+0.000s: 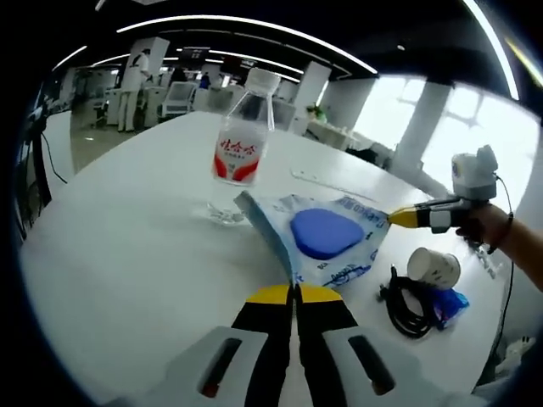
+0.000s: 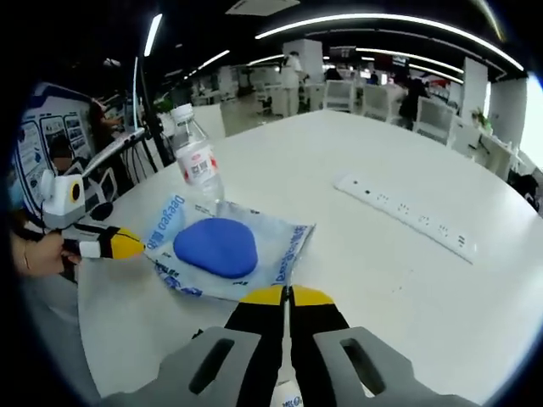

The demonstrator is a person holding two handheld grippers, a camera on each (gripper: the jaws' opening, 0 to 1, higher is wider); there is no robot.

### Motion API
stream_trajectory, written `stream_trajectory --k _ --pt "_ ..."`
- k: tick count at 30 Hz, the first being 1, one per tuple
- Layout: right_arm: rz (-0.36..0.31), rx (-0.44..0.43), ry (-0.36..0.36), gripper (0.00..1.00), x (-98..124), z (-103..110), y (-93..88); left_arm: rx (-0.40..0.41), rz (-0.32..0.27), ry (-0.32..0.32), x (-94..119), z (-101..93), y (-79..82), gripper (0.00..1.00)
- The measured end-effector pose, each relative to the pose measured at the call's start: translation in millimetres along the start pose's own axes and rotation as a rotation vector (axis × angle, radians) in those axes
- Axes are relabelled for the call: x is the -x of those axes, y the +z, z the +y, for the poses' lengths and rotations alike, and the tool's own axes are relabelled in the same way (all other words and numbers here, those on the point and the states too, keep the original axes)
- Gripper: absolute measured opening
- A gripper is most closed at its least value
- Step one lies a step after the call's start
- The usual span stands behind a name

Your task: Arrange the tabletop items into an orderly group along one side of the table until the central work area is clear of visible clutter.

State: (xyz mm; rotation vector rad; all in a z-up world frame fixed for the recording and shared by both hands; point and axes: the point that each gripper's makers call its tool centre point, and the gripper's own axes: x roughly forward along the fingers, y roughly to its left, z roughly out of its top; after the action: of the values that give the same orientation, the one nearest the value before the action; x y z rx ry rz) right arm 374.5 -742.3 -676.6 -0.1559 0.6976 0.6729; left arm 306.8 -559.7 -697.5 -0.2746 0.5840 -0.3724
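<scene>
The left tool (image 1: 295, 290) is pinching one corner of a clear plastic packet (image 1: 327, 242) between jaws pressed together, and the right tool (image 2: 286, 292) is gripping the opposite corner of the same packet in the same way. Between them the packet is lying stretched across the white tabletop (image 1: 127, 246), showing a blue rounded pad (image 1: 327, 232) inside and blue lettering along its borders that is too small and warped to read with certainty.

Just beyond the packet a clear water bottle (image 1: 242, 140) with a white cap is standing upright, wearing a red-and-white label with white characters that are not legible.

In the left gripper view a paper cup (image 1: 433, 267) is lying on its side near the tabletop's edge, beside a coiled black cable (image 1: 411, 303) and a small blue wrapper (image 1: 450, 303).

In the right gripper view a long white power strip (image 2: 405, 214) is lying well apart from the packet, with broad bare tabletop around it and stretching toward the far rounded edge.

A hand (image 1: 485, 224) is holding the right tool.
</scene>
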Motion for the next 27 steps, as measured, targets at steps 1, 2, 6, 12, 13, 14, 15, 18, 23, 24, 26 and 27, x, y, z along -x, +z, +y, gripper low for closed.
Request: stream_trajectory --k 1,2,6,12,13,14,15,18,23,24,26,27 --pt "-0.004 0.003 -0.004 0.0 3 -1 0.6 -0.006 -0.004 -0.006 -1 -1.8 2.0 0.0" --pt "-0.005 0.003 -0.006 0.0 4 -1 0.7 -0.008 -0.003 -0.01 -2 -3.0 3.0 0.0" --pt "-0.001 -0.017 -0.03 0.0 14 -8 -1.7 -0.012 -0.013 -0.042 -6 -10.5 11.7 0.0" --pt "-0.006 -0.032 -0.059 0.0 26 -19 -6.0 -0.065 -0.025 -0.074 -15 -23.2 24.9 0.0" --pt "-0.007 -0.035 -0.065 0.0 27 -21 -6.9 -0.07 -0.026 -0.08 -16 -25.2 25.9 0.0" --pt "-0.008 -0.04 -0.071 0.0 29 -23 -8.1 -0.072 -0.025 -0.084 -18 -26.7 26.4 0.0" --pt "-0.01 -0.043 -0.076 0.0 30 -24 -8.6 -0.077 -0.025 -0.089 -20 -28.6 27.0 0.0" --pt "-0.018 -0.046 -0.088 0.0 34 -28 -9.1 -0.091 -0.022 -0.096 -26 -31.7 27.6 0.0" --pt "-0.023 -0.047 -0.108 0.0 41 -35 -10.0 -0.088 -0.023 -0.111 -36 -36.9 30.4 0.0" --pt "-0.024 -0.047 -0.113 0.0 43 -37 -10.2 -0.09 -0.023 -0.113 -37 -38.0 31.0 0.0" --pt "-0.028 -0.046 -0.122 0.0 46 -40 -10.4 -0.099 -0.025 -0.12 -42 -40.9 33.1 0.0" --pt "-0.029 -0.047 -0.125 0.0 47 -41 -10.9 -0.1 -0.026 -0.121 -43 -41.7 33.8 0.0"
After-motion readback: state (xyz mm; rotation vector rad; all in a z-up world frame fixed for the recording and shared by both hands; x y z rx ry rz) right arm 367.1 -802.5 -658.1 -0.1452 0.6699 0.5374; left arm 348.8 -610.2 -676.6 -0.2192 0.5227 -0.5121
